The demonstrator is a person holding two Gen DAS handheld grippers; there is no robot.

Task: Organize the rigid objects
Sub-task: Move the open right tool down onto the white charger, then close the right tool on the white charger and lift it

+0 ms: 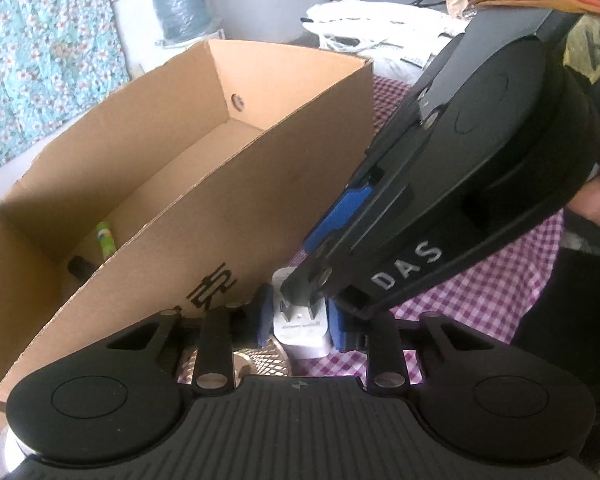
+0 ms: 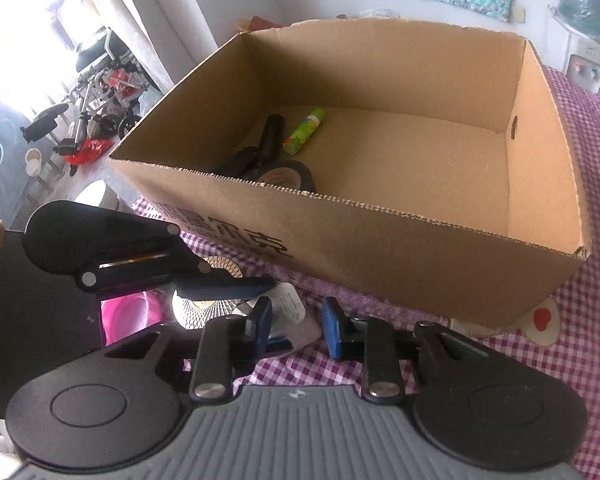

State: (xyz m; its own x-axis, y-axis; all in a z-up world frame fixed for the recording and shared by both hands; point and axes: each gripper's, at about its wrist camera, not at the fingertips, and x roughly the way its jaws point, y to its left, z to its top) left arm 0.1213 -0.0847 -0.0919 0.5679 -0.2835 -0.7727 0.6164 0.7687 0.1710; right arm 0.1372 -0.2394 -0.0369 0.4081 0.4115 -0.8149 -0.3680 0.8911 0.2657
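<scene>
Silver "DAS" lettering marks the right tongs [image 1: 300, 296].

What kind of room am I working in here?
Most likely a lived-in home rather than a lab: a table with a purple checked tablecloth, a water dispenser against the wall, floral fabric hanging behind, and a folded wheelchair by the bright window.

Cardboard box [image 2: 380, 248] wall blocks ahead; its open top is free

boxes: 1 [image 2: 380, 240] | chargers: 1 [image 1: 300, 332] | glue sticks: 1 [image 2: 303, 131] | tape rolls: 1 [image 2: 288, 176] | claws: 2 [image 1: 298, 320] [image 2: 296, 328]
</scene>
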